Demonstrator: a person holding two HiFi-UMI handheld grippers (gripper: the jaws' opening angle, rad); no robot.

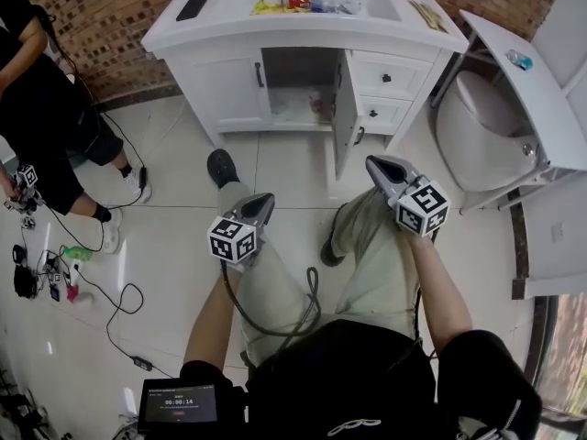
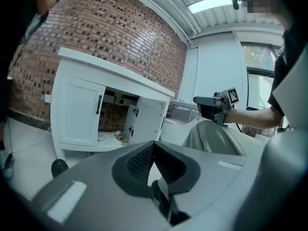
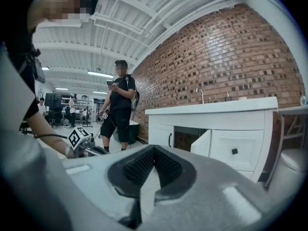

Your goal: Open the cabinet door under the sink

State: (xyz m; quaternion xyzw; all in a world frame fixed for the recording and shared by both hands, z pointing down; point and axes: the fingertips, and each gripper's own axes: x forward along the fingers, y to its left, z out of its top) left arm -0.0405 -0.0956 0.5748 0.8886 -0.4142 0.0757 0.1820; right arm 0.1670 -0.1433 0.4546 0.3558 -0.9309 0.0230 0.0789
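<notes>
The white vanity (image 1: 206, 53) stands against the brick wall. Its right-hand door (image 1: 344, 108) under the sink stands swung out toward me, showing the dark inside. The same open door (image 2: 144, 121) shows in the left gripper view, and the door (image 3: 201, 146) also appears in the right gripper view. The left-hand door (image 1: 234, 85) is closed, with a black handle (image 1: 260, 74). My left gripper (image 1: 264, 198) (image 2: 153, 143) hangs over my left knee, shut and empty. My right gripper (image 1: 374, 161) (image 3: 153, 148) is over my right knee, shut and empty, a short way from the open door's edge.
A toilet (image 1: 486, 126) and a white shelf (image 1: 541, 90) stand right of the vanity. Two drawers (image 1: 385, 79) sit beside the open door. A person in black (image 1: 46, 108) stands at the left, with cables (image 1: 92, 291) on the tiled floor. A phone (image 1: 193, 7) lies on the counter.
</notes>
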